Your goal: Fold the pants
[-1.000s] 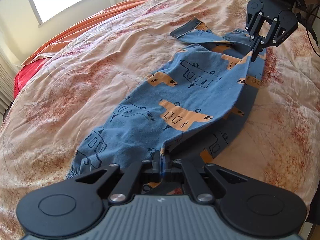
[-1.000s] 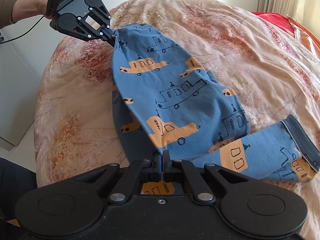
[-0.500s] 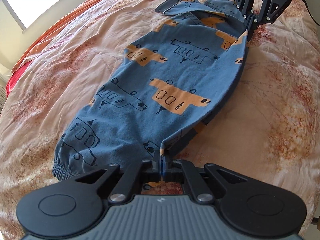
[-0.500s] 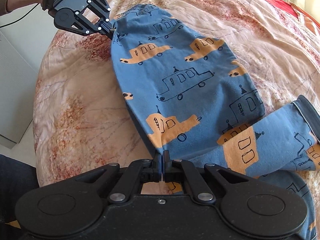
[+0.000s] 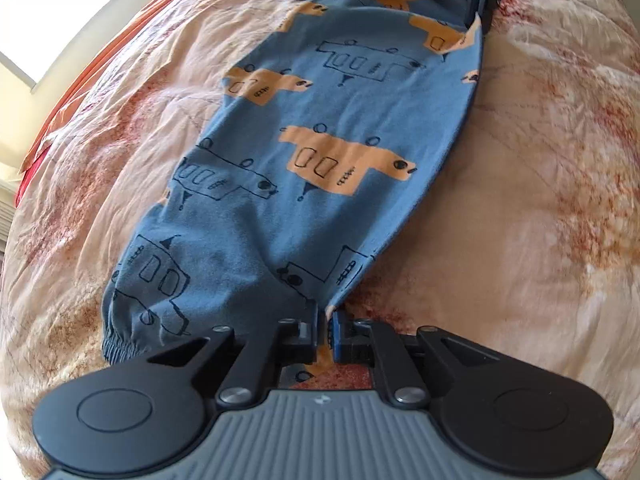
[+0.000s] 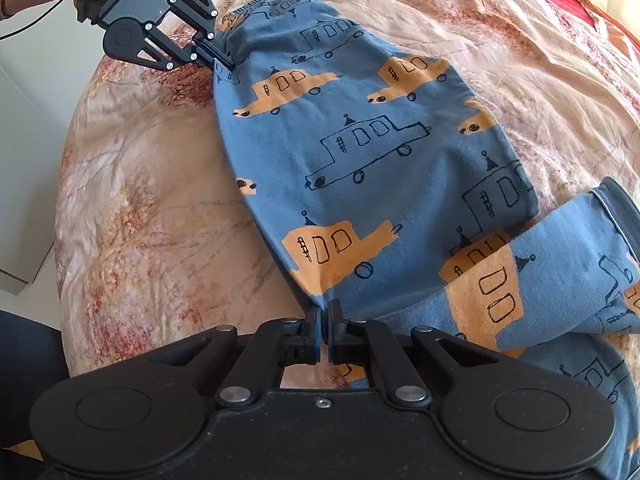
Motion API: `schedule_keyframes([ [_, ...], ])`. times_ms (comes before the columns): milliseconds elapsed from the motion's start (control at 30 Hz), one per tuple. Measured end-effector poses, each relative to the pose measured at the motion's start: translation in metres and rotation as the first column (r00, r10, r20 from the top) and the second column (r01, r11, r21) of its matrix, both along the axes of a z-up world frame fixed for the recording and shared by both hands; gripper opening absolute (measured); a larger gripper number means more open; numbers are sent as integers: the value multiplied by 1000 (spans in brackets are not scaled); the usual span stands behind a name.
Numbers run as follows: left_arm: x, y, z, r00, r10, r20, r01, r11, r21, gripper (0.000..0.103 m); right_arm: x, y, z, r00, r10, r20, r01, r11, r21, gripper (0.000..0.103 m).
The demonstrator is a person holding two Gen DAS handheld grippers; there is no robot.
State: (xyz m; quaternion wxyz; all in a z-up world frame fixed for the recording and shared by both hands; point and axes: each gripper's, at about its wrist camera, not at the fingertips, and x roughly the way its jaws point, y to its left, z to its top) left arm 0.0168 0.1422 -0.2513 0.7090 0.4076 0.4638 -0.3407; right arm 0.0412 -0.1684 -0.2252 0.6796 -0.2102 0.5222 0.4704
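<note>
Blue pants (image 5: 320,168) printed with orange and outlined cars lie on the bed, one leg folded over the other; they also show in the right wrist view (image 6: 380,160). My left gripper (image 5: 325,320) is shut on the pants' edge near the elastic cuff (image 5: 116,344). My right gripper (image 6: 325,312) is shut on the same edge near the waist end. Each gripper shows in the other's view: the right one at the far end (image 5: 480,12), the left one at the top left (image 6: 222,62). The waistband (image 6: 616,208) lies at the right.
The bed has a peach and rust patterned cover (image 5: 540,140). An orange sheet (image 5: 100,68) and a window (image 5: 60,12) are at the far left. White furniture (image 6: 20,160) stands beside the bed's left edge. A person's dark trouser leg (image 6: 24,368) is at the lower left.
Both grippers have carried the lifted leg across and lowered it onto the other leg. The cloth now lies flatter on the bed and the two grippers are closer to it.
</note>
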Motion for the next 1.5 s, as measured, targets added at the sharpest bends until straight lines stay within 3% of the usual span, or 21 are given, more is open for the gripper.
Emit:
schedule_keyframes([
  [167, -11, 4, 0, 1000, 8, -24, -8, 1000, -5, 19, -3, -1, -2, 999, -30, -44, 31, 999, 10, 19],
  [333, -19, 13, 4, 997, 62, -56, -63, 998, -26, 19, -6, -7, -2, 994, -69, -89, 70, 997, 16, 22],
  [467, -18, 14, 16, 978, 183, -103, -195, 973, -125, 25, -5, -12, 7, 987, -102, -121, 108, 993, 43, 25],
  [500, -17, 12, 20, 968, 218, -122, -237, 956, -172, 28, -5, -13, 11, 987, -107, -122, 114, 992, 52, 33],
  [533, -15, 9, 24, 959, 246, -141, -272, 939, -212, 42, -5, -15, 15, 986, -112, -120, 120, 991, 61, 37],
  [567, -13, 3, 29, 946, 280, -166, -316, 910, -268, 58, -5, -18, 19, 986, -119, -114, 127, 990, 63, 49],
  [600, -11, -2, 32, 937, 300, -181, -344, 887, -309, 67, -5, -20, 23, 986, -130, -106, 136, 989, 57, 62],
  [633, -8, -11, 36, 924, 326, -198, -378, 853, -359, 84, -4, -22, 27, 985, -140, -98, 146, 988, 50, 67],
  [667, -7, -19, 38, 918, 340, -204, -395, 831, -392, 91, -3, -25, 30, 985, -148, -93, 152, 987, 45, 77],
  [733, 0, -45, 40, 909, 341, -241, -417, 780, -467, 92, 1, -34, 40, 983, -170, -64, 172, 985, 15, 83],
  [867, 10, -100, 38, 913, 285, -293, -405, 729, -551, 98, 10, -55, 63, 978, -210, -12, 210, 977, -43, 93],
  [967, 18, -139, 31, 902, 257, -348, -424, 682, -596, 99, 18, -73, 82, 976, -213, 36, 216, 972, -91, 95],
  [1133, 34, -186, 22, 878, 320, -357, -478, 641, -601, 98, 37, -106, 114, 973, -201, 110, 215, 968, -131, 98],
  [1267, 54, -201, 18, 820, 406, -402, -571, 560, -600, 92, 57, -124, 125, 977, -163, 137, 178, 978, -108, 98],
  [1400, 71, -217, 10, 779, 471, -414, -625, 530, -573, 85, 89, -129, 120, 983, -87, 161, 97, 994, -55, 98],
  [1500, 78, -227, 3, 753, 504, -423, -654, 503, -566, 75, 116, -131, 107, 987, -21, 162, 24, 999, -22, 97],
])
